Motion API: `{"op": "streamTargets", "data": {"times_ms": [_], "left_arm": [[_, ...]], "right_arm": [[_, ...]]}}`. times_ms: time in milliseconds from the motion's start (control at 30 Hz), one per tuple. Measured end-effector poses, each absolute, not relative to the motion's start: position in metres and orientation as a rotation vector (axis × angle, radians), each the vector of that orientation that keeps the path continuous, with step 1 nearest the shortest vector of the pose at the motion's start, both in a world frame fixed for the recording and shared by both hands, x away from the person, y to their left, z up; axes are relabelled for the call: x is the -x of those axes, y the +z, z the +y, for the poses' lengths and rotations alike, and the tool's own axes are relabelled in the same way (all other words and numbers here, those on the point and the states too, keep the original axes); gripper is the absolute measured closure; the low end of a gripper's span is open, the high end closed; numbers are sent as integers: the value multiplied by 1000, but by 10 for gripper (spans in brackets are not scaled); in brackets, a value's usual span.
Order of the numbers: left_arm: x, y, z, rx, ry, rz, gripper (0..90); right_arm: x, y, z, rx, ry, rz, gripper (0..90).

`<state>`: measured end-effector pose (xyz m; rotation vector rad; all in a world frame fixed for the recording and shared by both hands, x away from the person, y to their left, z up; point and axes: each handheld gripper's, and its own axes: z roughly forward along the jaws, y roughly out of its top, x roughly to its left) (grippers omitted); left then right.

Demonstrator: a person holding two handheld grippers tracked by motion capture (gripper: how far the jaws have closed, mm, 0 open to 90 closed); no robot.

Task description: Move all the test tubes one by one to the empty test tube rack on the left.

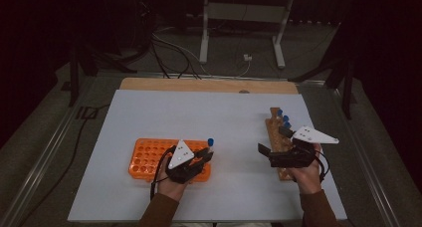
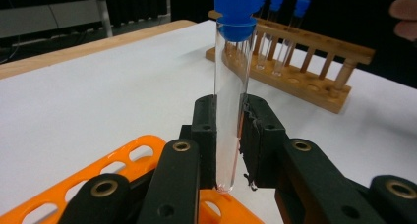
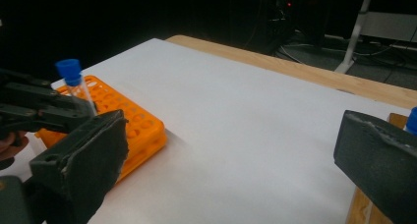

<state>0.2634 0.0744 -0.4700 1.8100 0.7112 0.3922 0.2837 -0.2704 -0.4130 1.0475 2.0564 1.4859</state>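
Observation:
My left gripper (image 1: 205, 156) is shut on a clear test tube with a blue cap (image 2: 230, 101), held upright over the right end of the orange rack (image 1: 149, 157). In the left gripper view the tube's bottom sits just above the orange rack (image 2: 133, 155), between the black pads. A wooden rack (image 1: 275, 132) with several blue-capped tubes (image 1: 283, 118) lies at the right. My right gripper (image 1: 272, 140) stands open beside that rack with its jaws wide apart and nothing between them. In the right gripper view, the right gripper (image 3: 231, 150) faces the orange rack (image 3: 133, 121) and the held tube (image 3: 78, 89).
A white sheet (image 1: 199, 117) covers the table, with a strip of wooden tabletop (image 1: 199, 84) showing along the far edge. Beyond it, cables (image 1: 169, 50) and a white stand's legs (image 1: 241, 33) are on the dark floor.

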Motion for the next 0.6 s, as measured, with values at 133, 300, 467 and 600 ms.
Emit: {"op": "streamTargets", "data": {"times_ms": [133,300,467,600], "left_arm": [[-255,-472,80,-1830,399,689,781],[-251,-477,85,-1850,391,679,781],[-248,-486,84,-1932,386,664,781],[-247,-492,82,-1987,367,670,781]], "right_arm": [[-283,-413,-273,-1051,1491,2049,0],[-282,-411,-274,-1045,1498,2043,0],[-282,-412,-276,-1044,1496,2041,0],[-281,-411,-278,-1045,1501,2031,0]]}}
